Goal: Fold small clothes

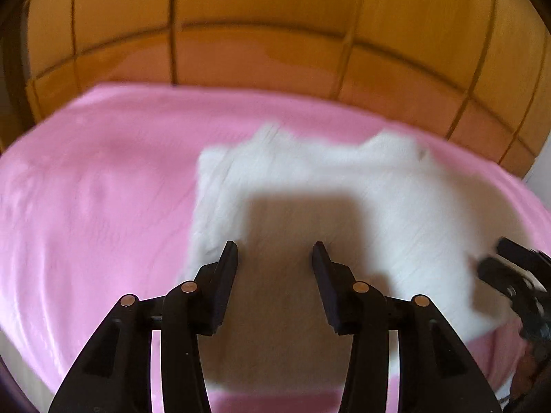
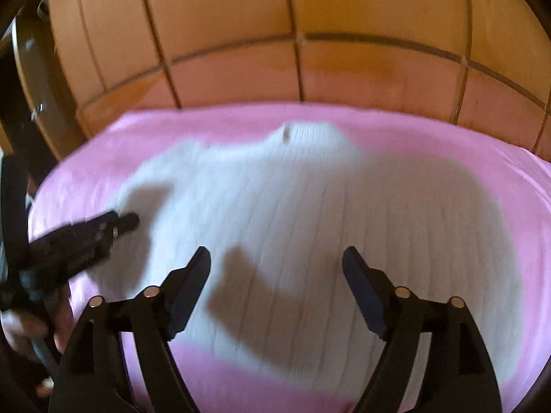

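A small white ribbed garment [image 1: 344, 186] [image 2: 310, 213] lies flat on a pink cloth [image 1: 103, 189] [image 2: 430, 130]. My left gripper [image 1: 275, 251] hangs open above the garment's near left part, with nothing between its fingers. Over the garment's near middle, my right gripper [image 2: 277, 256] stands wide open and holds nothing. The left gripper shows at the left edge of the right wrist view, as black fingers [image 2: 117, 223] over the garment's left side. The right gripper's fingers [image 1: 509, 261] show at the right edge of the left wrist view. Both views are blurred.
The pink cloth covers a bed-like surface. Behind it stands an orange wooden panelled board [image 1: 261, 34] [image 2: 310, 27]. A hand [image 2: 20, 330] holds the left gripper at the lower left of the right wrist view.
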`<state>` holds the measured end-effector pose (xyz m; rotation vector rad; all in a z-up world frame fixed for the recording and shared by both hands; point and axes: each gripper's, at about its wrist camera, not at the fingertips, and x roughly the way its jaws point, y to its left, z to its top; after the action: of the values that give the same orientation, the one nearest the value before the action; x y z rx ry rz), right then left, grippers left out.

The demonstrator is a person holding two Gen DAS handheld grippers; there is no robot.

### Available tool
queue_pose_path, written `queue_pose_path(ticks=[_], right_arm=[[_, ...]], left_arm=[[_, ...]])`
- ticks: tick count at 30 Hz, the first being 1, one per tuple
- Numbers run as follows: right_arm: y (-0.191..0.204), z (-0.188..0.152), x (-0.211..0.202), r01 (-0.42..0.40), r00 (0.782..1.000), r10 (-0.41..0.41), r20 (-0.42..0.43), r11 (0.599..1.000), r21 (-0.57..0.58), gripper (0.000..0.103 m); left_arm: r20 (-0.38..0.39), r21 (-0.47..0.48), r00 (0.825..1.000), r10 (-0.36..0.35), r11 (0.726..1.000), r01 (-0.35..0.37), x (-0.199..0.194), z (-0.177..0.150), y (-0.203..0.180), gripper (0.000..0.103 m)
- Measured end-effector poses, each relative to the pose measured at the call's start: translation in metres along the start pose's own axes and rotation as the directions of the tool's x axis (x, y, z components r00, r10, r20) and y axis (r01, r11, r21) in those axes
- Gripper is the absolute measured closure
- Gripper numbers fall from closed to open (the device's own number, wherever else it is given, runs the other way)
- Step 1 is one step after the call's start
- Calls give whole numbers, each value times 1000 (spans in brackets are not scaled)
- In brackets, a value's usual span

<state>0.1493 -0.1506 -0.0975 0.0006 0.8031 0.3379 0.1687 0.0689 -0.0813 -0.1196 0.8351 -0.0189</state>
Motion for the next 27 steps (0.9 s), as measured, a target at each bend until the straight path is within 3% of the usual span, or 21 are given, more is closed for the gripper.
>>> queue_pose_path(ticks=[2, 5, 8, 12, 15, 18, 20, 27], right_arm=[[0, -21, 15, 51, 997, -52, -64, 998, -20, 20], [5, -27, 11, 84, 995, -87, -49, 995, -61, 20], [-5, -19, -7, 75, 997, -75, -24, 997, -2, 17], [-42, -17, -31, 140, 990, -143, 20, 986, 91, 12], [-88, -27, -37, 219, 976, -218, -27, 956, 194, 12], [-132, -50, -32, 197, 980, -179, -87, 929, 312, 15], [-133, -57, -36, 174, 985, -165, -54, 939, 298, 15], [-117, -58, -29, 250, 968, -244, -57, 936, 247, 10]], left_arm=[[11, 13, 1000, 2, 1000, -2, 4, -7, 5, 59], [8, 16, 1000, 24, 1000, -24, -3, -2, -3, 59], [24, -18, 999, 25, 1000, -24, -19, 0, -6, 53], [47, -72, 999, 17, 997, -13, -43, -5, -2, 51], [60, -71, 998, 34, 997, -30, -54, -9, -1, 51], [64, -63, 997, 47, 997, -42, -60, -13, -3, 51], [61, -61, 997, 52, 997, -49, -62, -15, -3, 51], [57, -63, 996, 66, 996, -62, -65, -19, 5, 51]])
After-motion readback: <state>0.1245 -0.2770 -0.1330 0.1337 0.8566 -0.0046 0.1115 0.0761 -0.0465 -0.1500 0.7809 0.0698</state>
